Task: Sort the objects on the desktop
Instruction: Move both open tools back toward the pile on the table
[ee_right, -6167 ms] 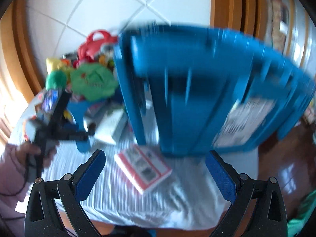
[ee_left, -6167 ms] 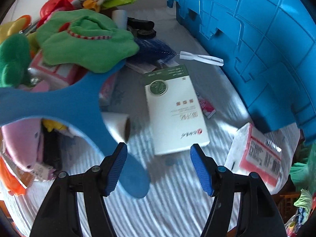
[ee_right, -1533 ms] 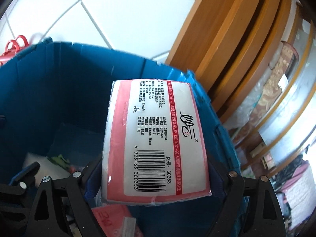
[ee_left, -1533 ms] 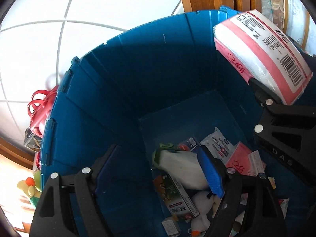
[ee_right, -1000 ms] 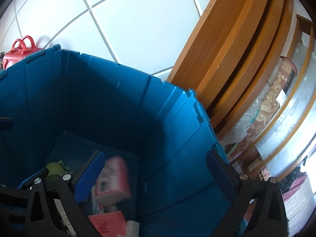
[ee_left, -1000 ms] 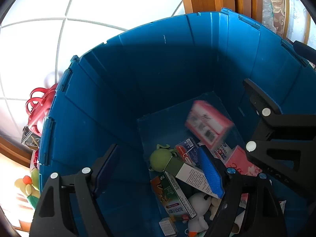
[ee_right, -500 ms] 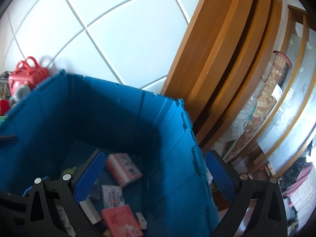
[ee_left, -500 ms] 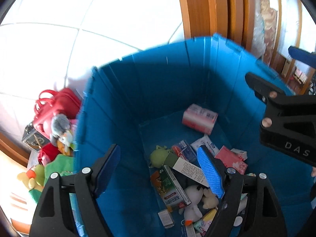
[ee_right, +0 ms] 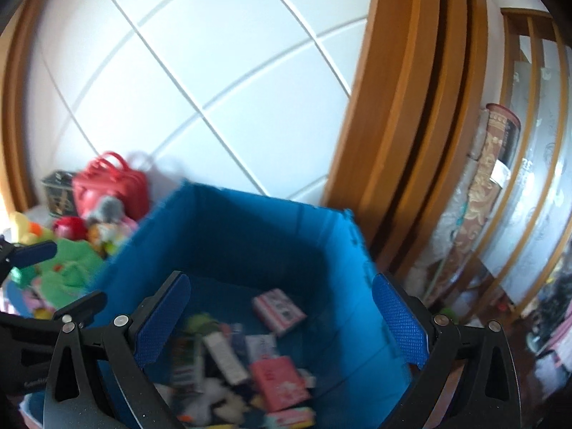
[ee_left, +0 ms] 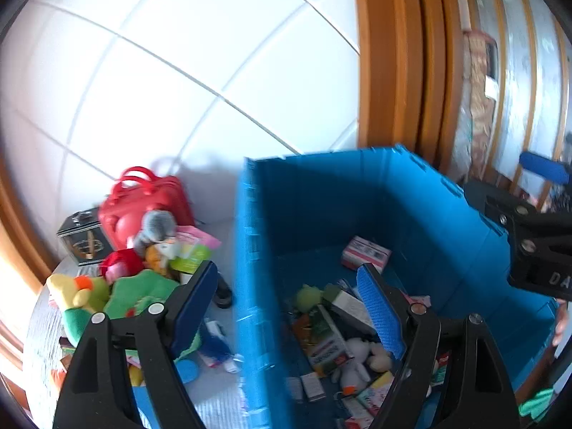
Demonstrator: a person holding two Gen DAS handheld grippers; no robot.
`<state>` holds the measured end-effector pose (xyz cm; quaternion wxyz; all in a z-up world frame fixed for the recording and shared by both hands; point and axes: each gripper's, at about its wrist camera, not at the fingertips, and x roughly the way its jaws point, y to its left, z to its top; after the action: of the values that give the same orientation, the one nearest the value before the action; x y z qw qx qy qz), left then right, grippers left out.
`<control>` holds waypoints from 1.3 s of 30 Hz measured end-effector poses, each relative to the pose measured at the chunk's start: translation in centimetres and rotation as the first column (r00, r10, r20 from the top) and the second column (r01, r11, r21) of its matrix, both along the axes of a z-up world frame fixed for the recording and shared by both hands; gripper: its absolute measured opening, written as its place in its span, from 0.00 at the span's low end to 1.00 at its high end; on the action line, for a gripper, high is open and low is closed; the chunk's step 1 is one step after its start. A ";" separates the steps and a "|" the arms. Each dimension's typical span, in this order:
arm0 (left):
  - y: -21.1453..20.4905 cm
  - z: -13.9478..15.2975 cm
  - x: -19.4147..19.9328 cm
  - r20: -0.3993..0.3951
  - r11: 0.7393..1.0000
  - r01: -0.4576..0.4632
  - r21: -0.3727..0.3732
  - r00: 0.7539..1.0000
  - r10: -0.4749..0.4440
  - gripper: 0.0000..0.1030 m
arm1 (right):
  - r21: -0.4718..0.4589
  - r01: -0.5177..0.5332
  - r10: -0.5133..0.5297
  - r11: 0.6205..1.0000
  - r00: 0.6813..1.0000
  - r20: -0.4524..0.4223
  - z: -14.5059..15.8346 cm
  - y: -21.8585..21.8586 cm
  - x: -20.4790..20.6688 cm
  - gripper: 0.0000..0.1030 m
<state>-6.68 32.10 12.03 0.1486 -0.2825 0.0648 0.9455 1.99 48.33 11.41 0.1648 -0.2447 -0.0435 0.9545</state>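
Note:
A big blue plastic bin (ee_left: 321,193) (ee_right: 250,236) stands on the table and holds several boxes, packets and soft toys. The pink-and-white tissue pack (ee_left: 364,252) (ee_right: 279,307) lies at the bin's far end. My left gripper (ee_left: 289,307) is open and empty above the bin's left wall. My right gripper (ee_right: 282,321) is open and empty above the bin. A pile of toys lies left of the bin: a green plush (ee_left: 139,289), a yellow plush (ee_left: 75,289) and a grey plush (ee_left: 157,227).
A red handbag (ee_left: 143,200) (ee_right: 111,182) and a dark tin box (ee_left: 82,237) stand at the back left by the white tiled wall. A wooden door frame (ee_left: 393,71) rises behind the bin. The table (ee_left: 214,400) has a striped cloth.
The right gripper opened and dropped the tissue pack into the bin, where it now lies. Both grippers have since pulled up and back, showing the toy pile left of the bin.

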 end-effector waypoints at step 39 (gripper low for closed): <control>-42.5 -27.5 1.8 0.352 0.849 -0.513 -0.125 0.777 0.522 0.78 | -0.424 -0.247 0.407 0.871 0.846 0.344 -27.7 -34.7 -11.9 1.00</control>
<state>-4.89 -10.40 -15.46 -0.1102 -0.4653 -0.0344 0.8776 -9.87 13.60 -16.29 -0.0650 -0.4605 0.0576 0.8834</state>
